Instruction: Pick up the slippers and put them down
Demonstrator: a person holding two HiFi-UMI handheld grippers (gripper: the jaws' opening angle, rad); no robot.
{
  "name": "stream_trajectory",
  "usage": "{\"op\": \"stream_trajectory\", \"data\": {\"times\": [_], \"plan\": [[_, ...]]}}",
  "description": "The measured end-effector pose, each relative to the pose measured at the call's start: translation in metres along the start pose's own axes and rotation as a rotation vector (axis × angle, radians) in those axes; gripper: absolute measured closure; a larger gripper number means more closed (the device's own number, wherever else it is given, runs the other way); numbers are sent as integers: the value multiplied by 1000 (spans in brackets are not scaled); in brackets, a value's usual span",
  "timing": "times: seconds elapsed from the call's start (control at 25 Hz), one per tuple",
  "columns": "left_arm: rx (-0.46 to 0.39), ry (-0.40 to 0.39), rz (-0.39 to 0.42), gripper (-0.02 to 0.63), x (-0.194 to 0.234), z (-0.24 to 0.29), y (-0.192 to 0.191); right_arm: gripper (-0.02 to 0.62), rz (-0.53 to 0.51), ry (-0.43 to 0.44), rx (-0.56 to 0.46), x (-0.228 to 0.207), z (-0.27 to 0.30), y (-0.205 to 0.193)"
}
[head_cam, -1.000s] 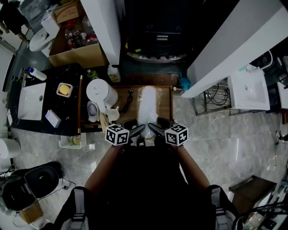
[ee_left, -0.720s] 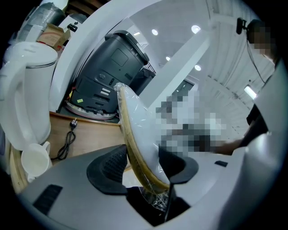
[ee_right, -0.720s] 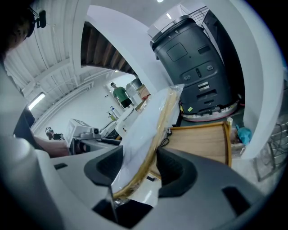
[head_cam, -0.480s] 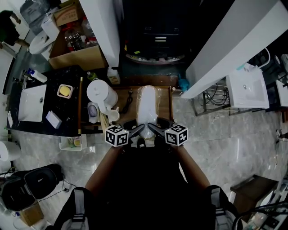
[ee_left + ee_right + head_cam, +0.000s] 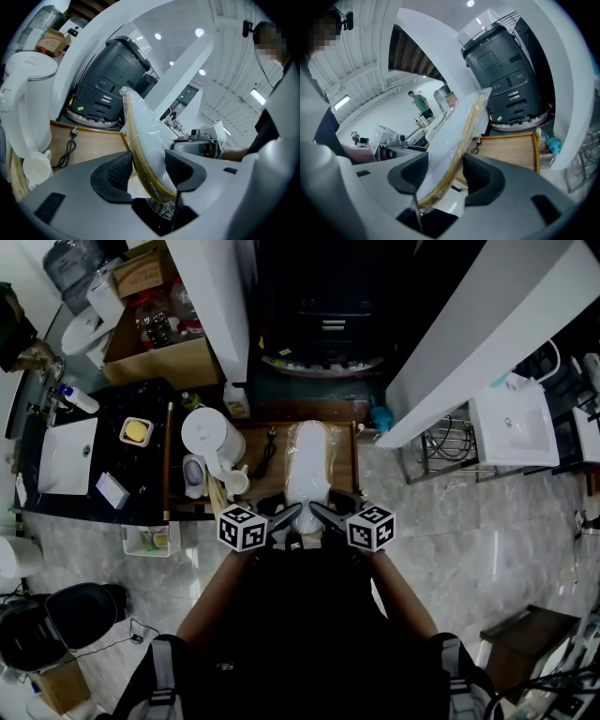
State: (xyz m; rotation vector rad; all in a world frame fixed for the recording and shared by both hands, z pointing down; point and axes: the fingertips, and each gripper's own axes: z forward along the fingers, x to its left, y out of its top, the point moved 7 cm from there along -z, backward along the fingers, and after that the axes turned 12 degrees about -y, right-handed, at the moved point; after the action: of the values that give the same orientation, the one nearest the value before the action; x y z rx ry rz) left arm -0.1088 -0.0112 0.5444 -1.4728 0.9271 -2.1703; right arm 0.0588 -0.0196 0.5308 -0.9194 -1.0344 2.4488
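Both grippers are clamped on the near end of the slippers (image 5: 307,460). The left gripper (image 5: 284,514) and right gripper (image 5: 325,514) sit side by side, each pinching the plastic-wrapped pair between its pads. The pair stands on edge over the wooden tray (image 5: 345,465). Can't tell if the far end touches the wood.

Left of the slippers there's a white cup (image 5: 236,480) and a black power cord (image 5: 265,454) lying on the tray. A white kettle (image 5: 211,434) stands at the tray's left edge, near the grip. A teal thing (image 5: 380,415) sits just off the far right corner. Beyond the tray a big dark machine (image 5: 323,310) blocks the far side, with a white beam (image 5: 211,296) on the left and another on the right.

Containers:
- A clear bin (image 5: 150,536) by the black counter (image 5: 141,484) — contents too small to tell.
- A dish (image 5: 135,428) on the counter holds a yellow bar and sits next to a white sink (image 5: 66,454).
- A cardboard box (image 5: 155,348) at far left holds bottles.
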Motion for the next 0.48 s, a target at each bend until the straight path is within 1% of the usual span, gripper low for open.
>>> {"op": "stream_trajectory", "data": {"times": [0.48], "plan": [[4,-3,9,383,-7,-4,-3,364,-4,7,-2,6,-5,-4]]}}
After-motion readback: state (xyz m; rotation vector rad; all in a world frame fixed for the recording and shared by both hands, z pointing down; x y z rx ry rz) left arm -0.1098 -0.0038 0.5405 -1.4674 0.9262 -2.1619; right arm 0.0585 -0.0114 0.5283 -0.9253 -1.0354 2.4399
